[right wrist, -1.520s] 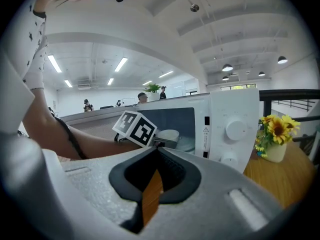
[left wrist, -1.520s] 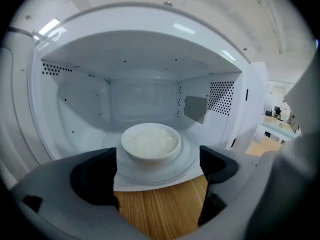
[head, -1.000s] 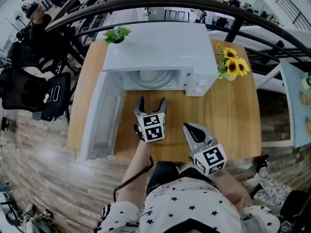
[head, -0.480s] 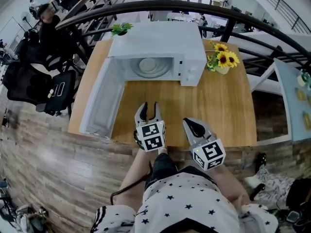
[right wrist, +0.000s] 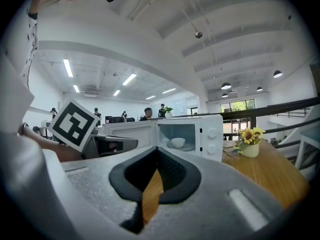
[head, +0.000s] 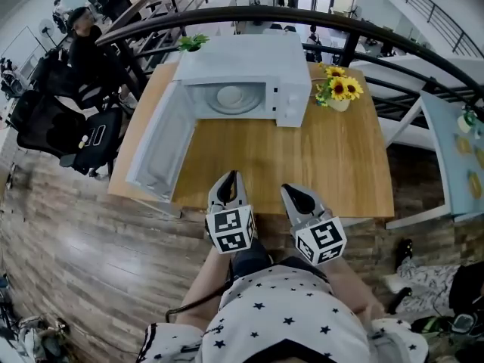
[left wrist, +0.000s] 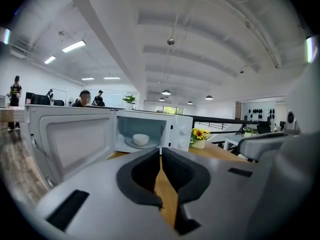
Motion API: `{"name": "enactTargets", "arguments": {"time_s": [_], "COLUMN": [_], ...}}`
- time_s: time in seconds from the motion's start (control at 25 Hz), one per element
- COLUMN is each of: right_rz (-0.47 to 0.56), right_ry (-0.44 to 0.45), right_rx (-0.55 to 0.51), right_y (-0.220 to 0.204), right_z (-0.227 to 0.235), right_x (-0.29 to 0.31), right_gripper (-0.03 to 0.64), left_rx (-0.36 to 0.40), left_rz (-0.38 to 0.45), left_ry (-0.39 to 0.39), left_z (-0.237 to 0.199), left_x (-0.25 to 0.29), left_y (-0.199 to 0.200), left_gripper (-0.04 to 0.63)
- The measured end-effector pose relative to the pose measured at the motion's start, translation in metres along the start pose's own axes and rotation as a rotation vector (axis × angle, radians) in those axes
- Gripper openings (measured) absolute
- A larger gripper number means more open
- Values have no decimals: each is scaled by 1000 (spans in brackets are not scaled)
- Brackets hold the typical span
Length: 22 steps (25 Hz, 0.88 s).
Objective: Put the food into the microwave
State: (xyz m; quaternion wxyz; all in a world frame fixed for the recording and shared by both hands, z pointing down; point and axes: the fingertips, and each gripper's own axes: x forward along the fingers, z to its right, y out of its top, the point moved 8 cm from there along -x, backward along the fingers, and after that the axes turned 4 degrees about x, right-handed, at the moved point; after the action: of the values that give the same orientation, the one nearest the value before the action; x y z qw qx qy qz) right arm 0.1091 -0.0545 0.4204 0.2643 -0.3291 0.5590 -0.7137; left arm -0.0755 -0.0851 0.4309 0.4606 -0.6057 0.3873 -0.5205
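Observation:
A white microwave [head: 242, 70] stands at the far side of the wooden table [head: 302, 157], its door [head: 155, 153] swung open to the left. A white bowl [head: 229, 95] sits on the turntable inside; it also shows as the bowl [left wrist: 140, 139] in the left gripper view and the bowl [right wrist: 177, 142] in the right gripper view. My left gripper [head: 230, 178] hangs over the table's near edge, well back from the oven, its jaws closing pad to pad on nothing [left wrist: 160, 156]. My right gripper [head: 293, 191] is beside it, shut and empty [right wrist: 157, 151].
A vase of sunflowers [head: 336, 93] stands right of the microwave, and a small potted plant [head: 193, 42] behind its left corner. A black railing [head: 355, 29] curves behind the table. Office chairs [head: 68, 127] and a person are at the far left; the floor is wooden.
Both grippers have drawn back from the microwave's mouth to the table's near edge. The left gripper's jaws, wide apart a second ago, have come together.

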Motion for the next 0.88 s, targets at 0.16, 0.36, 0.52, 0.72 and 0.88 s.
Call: {"name": "enactTargets", "arguments": {"time_s": [0.16, 0.36, 0.52, 0.72, 0.88], "right_rz": [2, 9, 13, 11, 12], "right_ry": [1, 10, 15, 22, 3], "right_rx": [5, 2, -2, -9, -10], "right_y": [-4, -6, -7, -9, -6], "right_z": [-8, -16, -22, -26, -25], "right_x": [-13, -24, -29, -32, -32], "right_gripper": [6, 6, 6, 6, 6], "left_rx": [-18, -26, -42, -53, -54], "left_rz": [17, 25, 18, 21, 26], "left_ry": [-29, -47, -59, -54, -53], "left_z": [7, 12, 12, 9, 9], "left_x": [-28, -53, -64, -71, -71], "left_y": [0, -3, -8, -12, -9], "left_gripper": [6, 3, 3, 3, 3]}}
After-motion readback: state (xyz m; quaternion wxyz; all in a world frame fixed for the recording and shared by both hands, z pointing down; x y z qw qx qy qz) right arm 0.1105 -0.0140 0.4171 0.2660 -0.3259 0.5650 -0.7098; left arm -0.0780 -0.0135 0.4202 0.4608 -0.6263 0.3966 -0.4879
